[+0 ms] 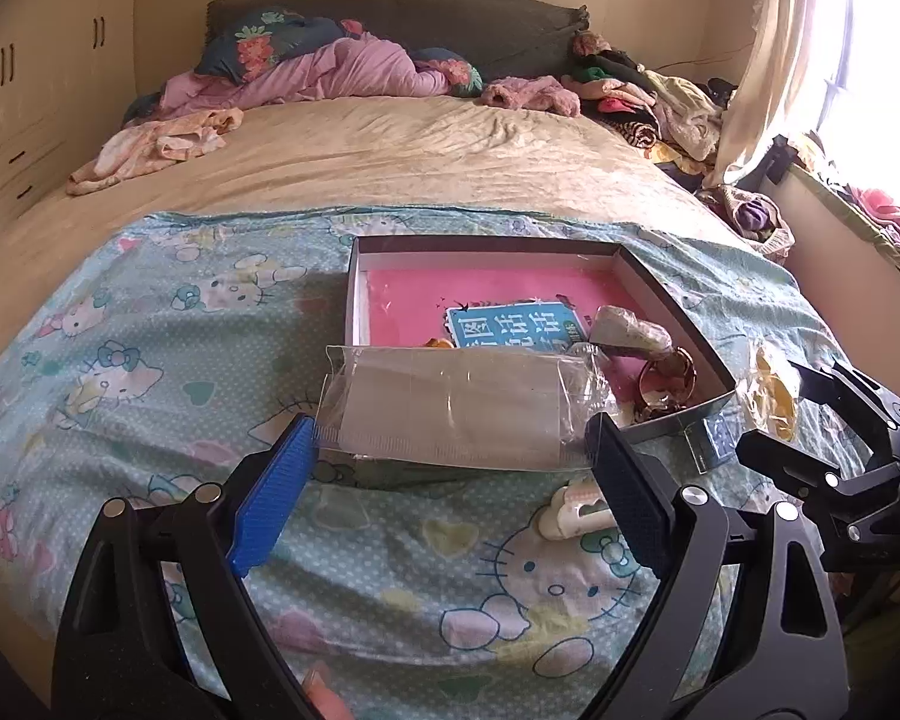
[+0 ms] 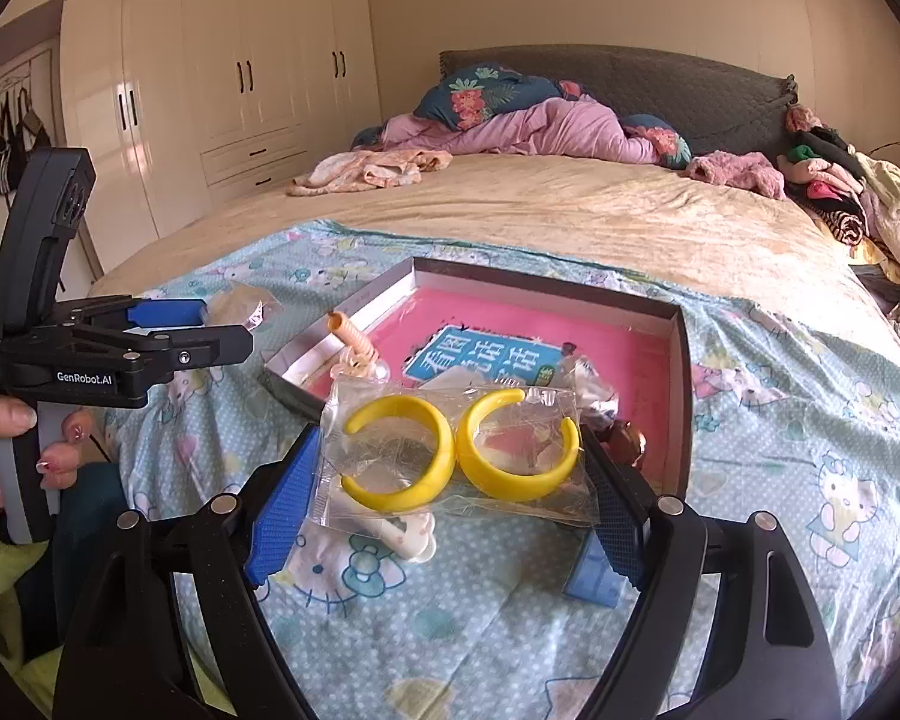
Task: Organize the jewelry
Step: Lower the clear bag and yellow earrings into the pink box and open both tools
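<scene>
The left gripper (image 1: 453,450) is clamped across a clear plastic packet (image 1: 456,405), held above the bedsheet (image 1: 150,360). The right gripper (image 2: 450,468) grips a clear bag (image 2: 450,450) of two yellow hoop earrings (image 2: 459,450). The open box (image 2: 681,396) lies at 12 o'clock from both grippers.

The left gripper (image 1: 453,456) holds a clear packet (image 1: 450,405) by its two ends, lifted above the cartoon-print cloth (image 1: 150,372). Behind it lies an open box (image 1: 660,288) with a pink book (image 1: 480,306) and small trinkets inside. A white clip (image 1: 576,513) lies on the cloth; the right gripper (image 1: 810,420) sits at right with a yellow item
</scene>
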`<state>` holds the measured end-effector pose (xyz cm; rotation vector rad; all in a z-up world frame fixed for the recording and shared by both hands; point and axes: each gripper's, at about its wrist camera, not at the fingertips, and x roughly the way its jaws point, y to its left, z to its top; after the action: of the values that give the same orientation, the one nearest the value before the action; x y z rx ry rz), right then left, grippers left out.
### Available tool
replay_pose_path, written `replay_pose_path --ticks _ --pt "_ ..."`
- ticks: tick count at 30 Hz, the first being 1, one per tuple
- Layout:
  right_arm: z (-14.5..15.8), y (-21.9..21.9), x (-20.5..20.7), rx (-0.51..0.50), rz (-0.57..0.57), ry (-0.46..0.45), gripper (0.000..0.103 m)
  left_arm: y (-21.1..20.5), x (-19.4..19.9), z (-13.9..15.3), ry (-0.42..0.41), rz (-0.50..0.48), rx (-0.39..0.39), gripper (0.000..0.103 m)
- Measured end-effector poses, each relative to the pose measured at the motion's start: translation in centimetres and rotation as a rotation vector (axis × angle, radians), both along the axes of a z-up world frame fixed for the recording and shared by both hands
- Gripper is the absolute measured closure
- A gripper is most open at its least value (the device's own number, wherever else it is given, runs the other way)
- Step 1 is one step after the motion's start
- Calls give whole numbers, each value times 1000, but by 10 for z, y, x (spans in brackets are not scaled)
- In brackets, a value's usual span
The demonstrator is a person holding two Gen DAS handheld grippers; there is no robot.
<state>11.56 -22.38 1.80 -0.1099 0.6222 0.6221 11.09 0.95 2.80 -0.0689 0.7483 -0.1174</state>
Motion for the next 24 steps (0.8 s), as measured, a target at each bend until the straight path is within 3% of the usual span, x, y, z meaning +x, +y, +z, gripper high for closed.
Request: replay_pose_path --ticks 9,24 --pt "6 -5 18 -2 -31 -23 23 -12 19 -4 13 -21 7 20" --pt "-13 -14 43 -19 -84 26 23 -28 52 -30 78 -64 16 20"
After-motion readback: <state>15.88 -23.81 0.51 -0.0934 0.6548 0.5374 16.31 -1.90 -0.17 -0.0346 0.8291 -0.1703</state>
